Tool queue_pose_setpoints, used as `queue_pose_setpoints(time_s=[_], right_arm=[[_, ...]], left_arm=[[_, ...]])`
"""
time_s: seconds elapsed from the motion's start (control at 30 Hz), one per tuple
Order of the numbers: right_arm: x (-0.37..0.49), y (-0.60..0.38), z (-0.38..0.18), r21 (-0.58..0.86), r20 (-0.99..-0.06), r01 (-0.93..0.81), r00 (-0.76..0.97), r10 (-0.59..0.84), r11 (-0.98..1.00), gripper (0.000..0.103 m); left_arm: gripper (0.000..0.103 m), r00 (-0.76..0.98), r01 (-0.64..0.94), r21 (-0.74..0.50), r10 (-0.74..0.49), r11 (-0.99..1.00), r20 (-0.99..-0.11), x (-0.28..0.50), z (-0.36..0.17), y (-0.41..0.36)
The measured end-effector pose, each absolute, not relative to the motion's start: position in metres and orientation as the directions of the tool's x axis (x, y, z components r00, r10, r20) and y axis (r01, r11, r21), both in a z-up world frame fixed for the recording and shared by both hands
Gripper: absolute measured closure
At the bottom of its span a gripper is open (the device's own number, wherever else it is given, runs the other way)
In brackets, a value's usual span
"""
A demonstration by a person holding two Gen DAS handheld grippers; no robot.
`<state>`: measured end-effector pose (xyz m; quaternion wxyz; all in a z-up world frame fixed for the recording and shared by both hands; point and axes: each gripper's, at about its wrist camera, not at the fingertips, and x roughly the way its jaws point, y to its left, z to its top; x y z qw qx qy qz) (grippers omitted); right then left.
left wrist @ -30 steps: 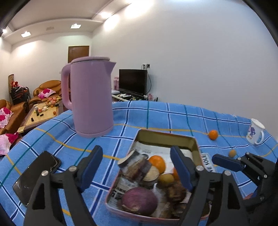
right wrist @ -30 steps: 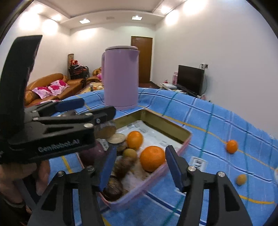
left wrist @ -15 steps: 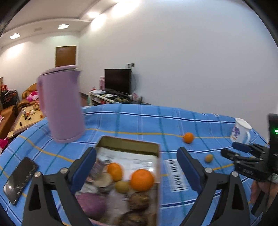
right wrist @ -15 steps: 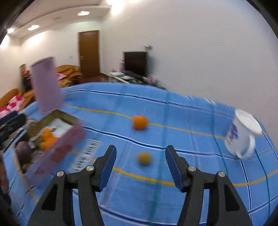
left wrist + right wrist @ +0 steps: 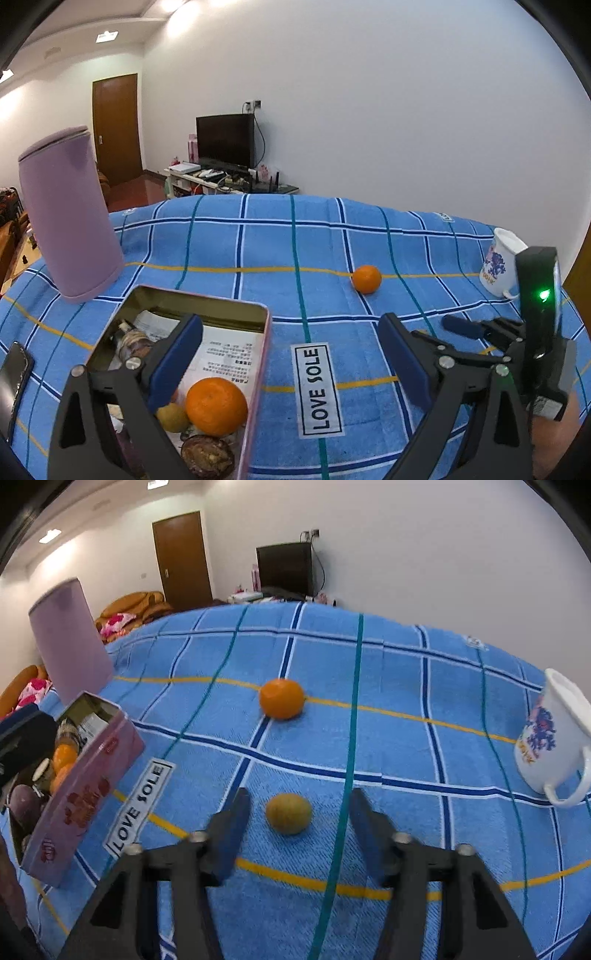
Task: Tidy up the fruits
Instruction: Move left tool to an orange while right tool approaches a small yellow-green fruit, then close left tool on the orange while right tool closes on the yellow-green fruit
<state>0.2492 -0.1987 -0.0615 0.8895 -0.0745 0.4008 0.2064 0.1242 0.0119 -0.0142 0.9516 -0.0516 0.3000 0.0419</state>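
A pink tin (image 5: pixel 199 300) holds a big orange (image 5: pixel 216 406), a small yellow fruit (image 5: pixel 171 417) and dark round fruits. My left gripper (image 5: pixel 291 356) stands wide open over the tin's right edge, with nothing between its pads. A loose orange (image 5: pixel 366 279) lies farther back on the blue checked cloth. In the right wrist view a small yellow-brown fruit (image 5: pixel 289 813) lies on the cloth between the fingers of my right gripper (image 5: pixel 299 830). Its jaws are closing, with a gap on each side of the fruit. The loose orange (image 5: pixel 282 703) lies beyond it.
A tall lilac kettle (image 5: pixel 70 218) stands behind the tin at the left. A black phone (image 5: pixel 13 384) lies at the left edge. At the far right stands a white mug (image 5: pixel 554 738) with a blue pattern. A "LOVE SOLE" label (image 5: pixel 319 389) is sewn on the cloth.
Both views have swung right, away from the tin. My right gripper has left the tin, come down around the small yellow-brown fruit and narrowed. My left gripper has opened wider.
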Motion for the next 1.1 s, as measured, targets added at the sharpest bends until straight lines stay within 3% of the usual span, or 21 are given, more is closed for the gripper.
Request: queue_pose_setpoints(time_s=[0.03, 0.1, 0.8, 1.07, 1.1], right_arm=[[0.25, -0.198, -0.064, 0.031, -0.752, -0.43, 0.584, 0.304, 0.902, 0.06], [0.252, -0.198, -0.069, 0.036, -0.758, -0.445, 0.571, 0.314, 0.895, 0.073], [0.29, -0.28, -0.057, 0.058, -0.697, -0.248, 0.683, 0.217, 0.967, 0.073], [0.292, -0.288, -0.055, 0.096, -0.693, -0.246, 0.679, 0.242, 0.964, 0.073], [0.291, -0.288, -0.054, 0.093, -0.692, -0.251, 0.68, 0.244, 0.964, 0.073]], left_arm=[[0.005, 0.816, -0.112, -0.071, 0.051, 0.991, -0.576, 0.126, -0.014, 0.012], [0.005, 0.817, -0.111, -0.061, 0.056, 0.992, -0.574, 0.131, -0.011, 0.008], [0.008, 0.706, -0.048, -0.044, 0.003, 0.998, -0.708, 0.261, -0.061, -0.072], [0.045, 0.628, -0.042, -0.108, -0.058, 0.993, -0.776, 0.305, -0.089, -0.075], [0.058, 0.633, -0.041, -0.114, -0.063, 0.993, -0.771, 0.306, -0.088, -0.074]])
